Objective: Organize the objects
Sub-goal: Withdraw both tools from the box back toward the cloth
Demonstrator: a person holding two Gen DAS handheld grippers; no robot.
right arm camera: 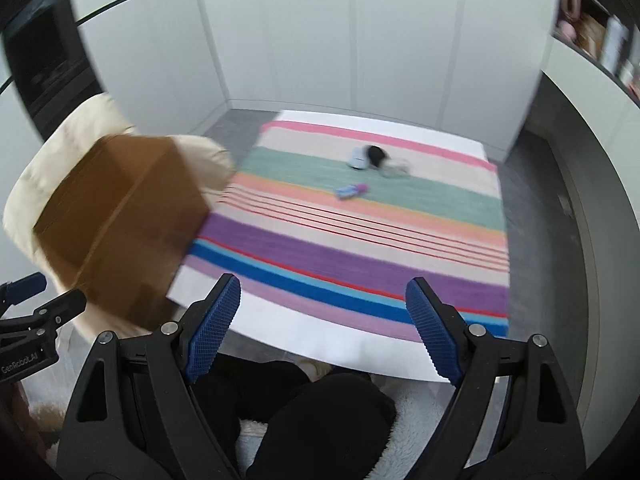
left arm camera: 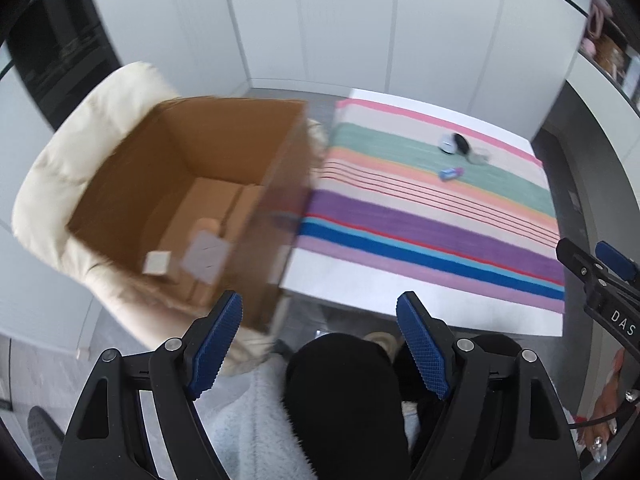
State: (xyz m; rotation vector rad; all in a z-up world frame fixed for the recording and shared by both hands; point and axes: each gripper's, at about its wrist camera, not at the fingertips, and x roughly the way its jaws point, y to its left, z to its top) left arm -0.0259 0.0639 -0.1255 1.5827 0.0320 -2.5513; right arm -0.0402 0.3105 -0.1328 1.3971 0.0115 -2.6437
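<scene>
Both grippers hang wide open and empty at the bottom of their frames: the left gripper [left arm camera: 319, 344] over the person's lap, the right gripper [right arm camera: 323, 330] just short of the counter [right arm camera: 304, 332] edge. The remaining objects lie on the green band of the striped cloth [right arm camera: 360, 240], upper centre of the right wrist view: a small blue-and-purple tube [right arm camera: 351, 191] and, just beyond it, a blurred cluster of small items [right arm camera: 376, 158] I cannot identify. The tube looks light and rigid, probably apt to roll; pinching across its middle seems safest. The open cardboard box [left arm camera: 192, 200] sits at left on a cream chair [left arm camera: 60, 168], a few things already inside.
</scene>
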